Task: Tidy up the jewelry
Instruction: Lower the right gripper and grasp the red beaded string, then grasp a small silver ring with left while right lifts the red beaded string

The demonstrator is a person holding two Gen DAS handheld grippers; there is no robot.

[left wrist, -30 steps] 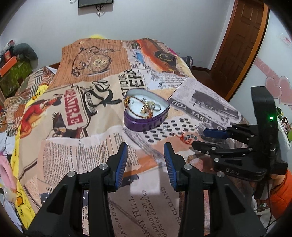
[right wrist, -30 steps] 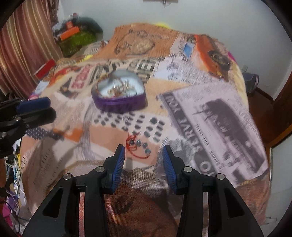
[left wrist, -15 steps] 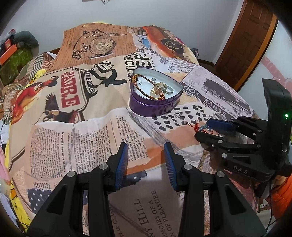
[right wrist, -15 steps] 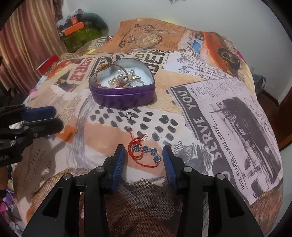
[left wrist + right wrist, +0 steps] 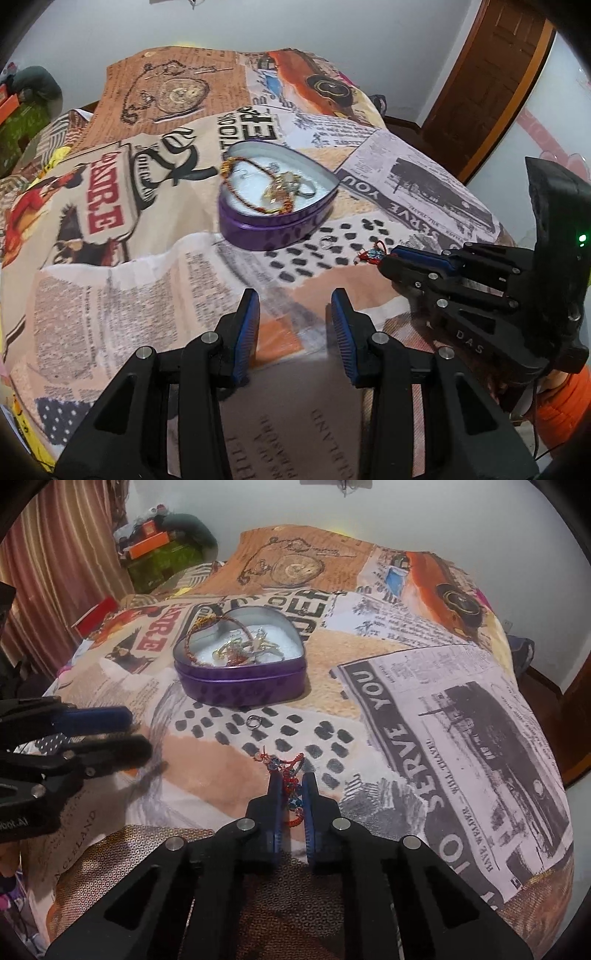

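In my left wrist view, my left gripper [image 5: 294, 301] hangs open and empty over the bedspread [image 5: 129, 280], near the heart-shaped tin [image 5: 277, 229].

In my right wrist view, my right gripper [image 5: 291, 779] has just closed on the red beaded bracelet [image 5: 290, 771] lying on the bedspread; next I should lift it gently into the tin.

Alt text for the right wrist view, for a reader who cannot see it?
The right gripper has just closed on a red beaded bracelet lying on a printed bedspread. Beyond sit a small ring and an open purple heart-shaped tin holding jewelry.
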